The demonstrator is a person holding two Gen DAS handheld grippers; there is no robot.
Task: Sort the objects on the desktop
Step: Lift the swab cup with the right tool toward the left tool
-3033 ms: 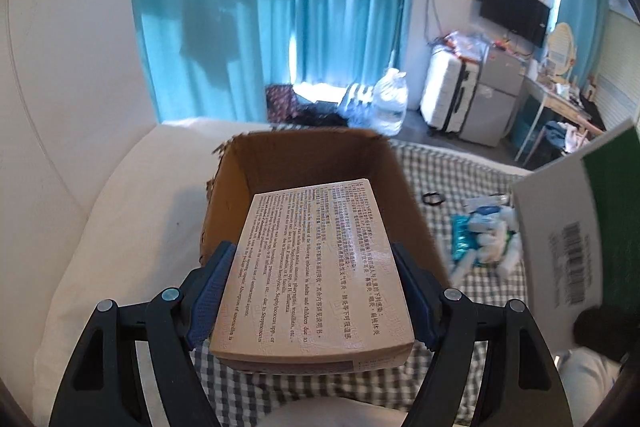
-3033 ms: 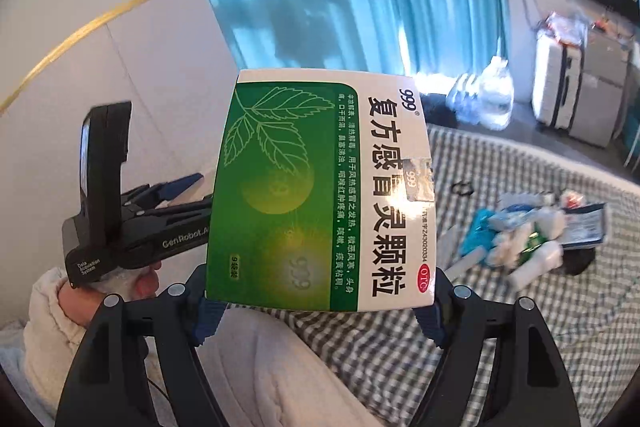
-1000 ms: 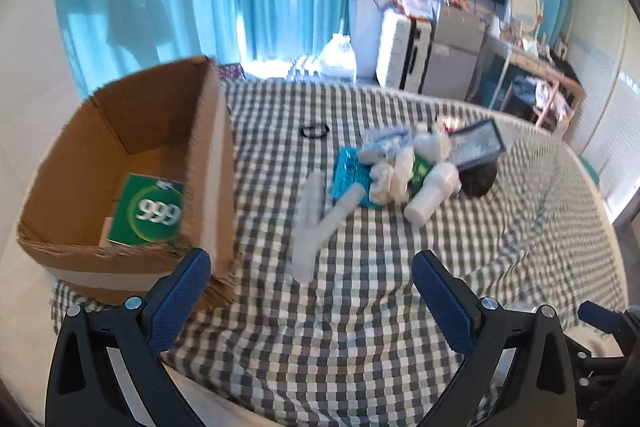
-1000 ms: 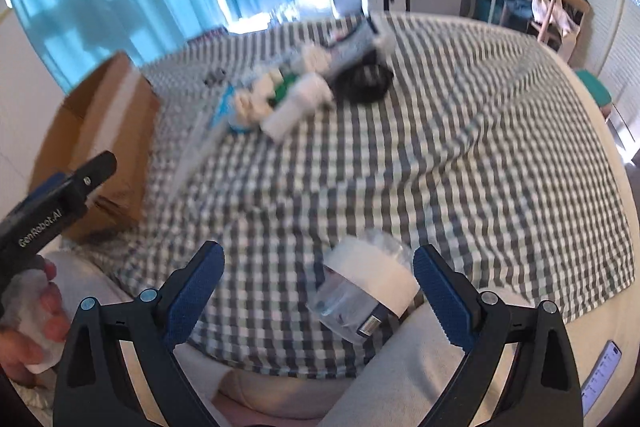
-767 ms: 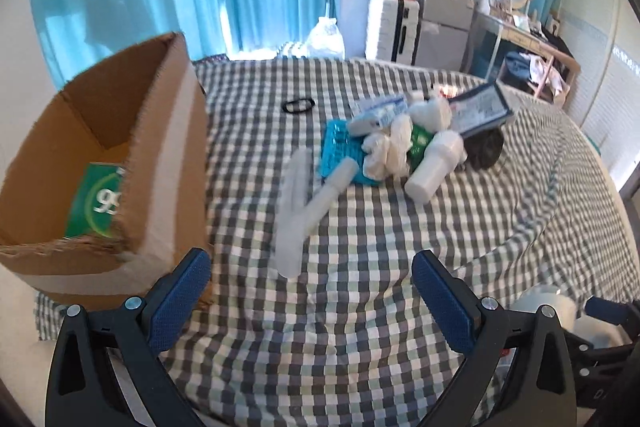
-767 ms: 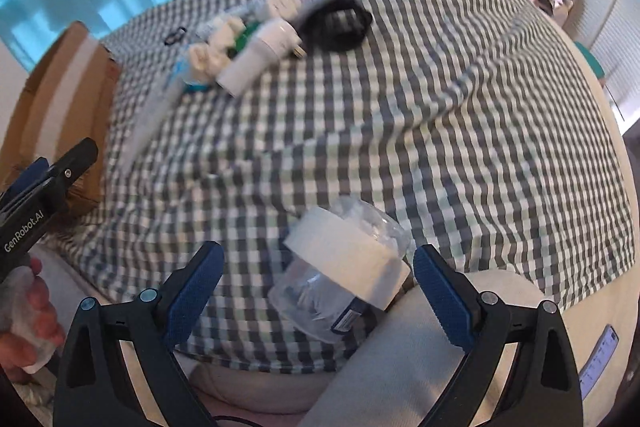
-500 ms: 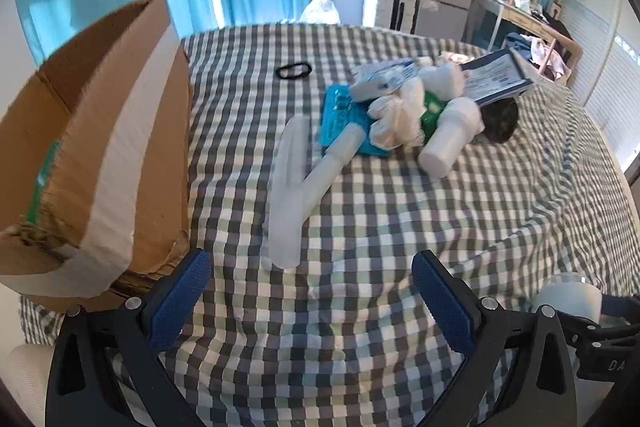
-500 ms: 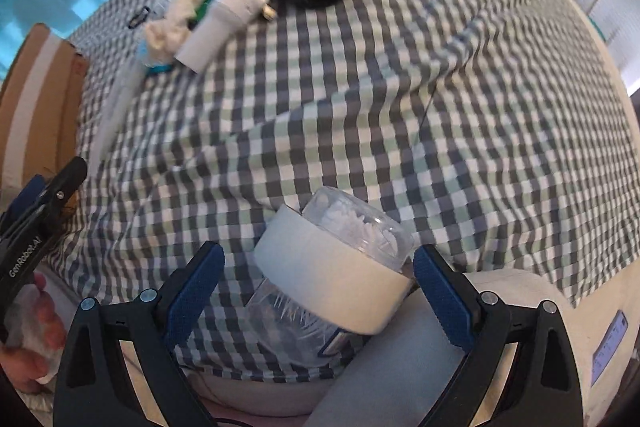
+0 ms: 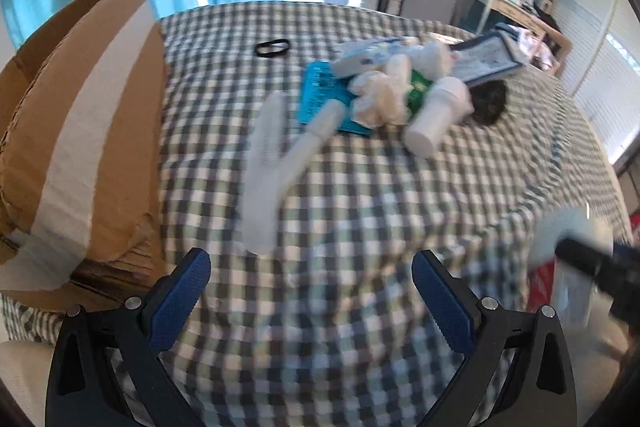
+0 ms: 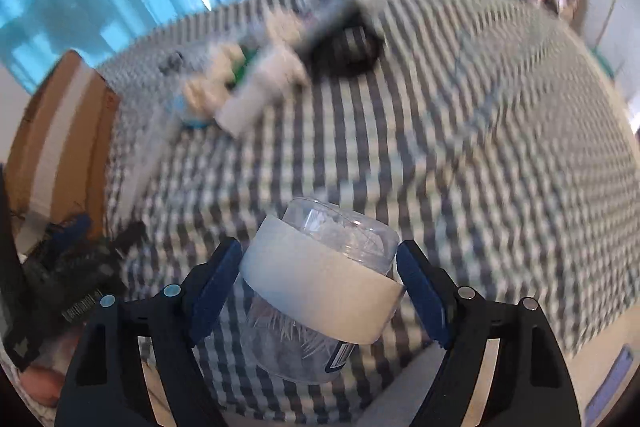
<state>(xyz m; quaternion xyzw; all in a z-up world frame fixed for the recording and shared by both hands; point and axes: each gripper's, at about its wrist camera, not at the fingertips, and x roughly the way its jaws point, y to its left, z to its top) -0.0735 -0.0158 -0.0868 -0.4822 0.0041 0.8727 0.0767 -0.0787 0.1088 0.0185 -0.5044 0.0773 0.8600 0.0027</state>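
Your right hand-held gripper (image 10: 319, 267) has just been closing around the clear toothpick jar (image 10: 316, 291) at the bed's near edge; pads look just touching. Left hand-held gripper (image 9: 310, 291) gapes empty, beside the cardboard box (image 9: 76, 131).

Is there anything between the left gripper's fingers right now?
No. In the left wrist view the left gripper stands wide open over bare checked cloth, with the white tubes lying beyond its fingertips.

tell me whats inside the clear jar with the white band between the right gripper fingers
Through the clear jar thin pale sticks show, like toothpicks or cotton swabs. The white band covers the middle, so how full it is cannot be seen.
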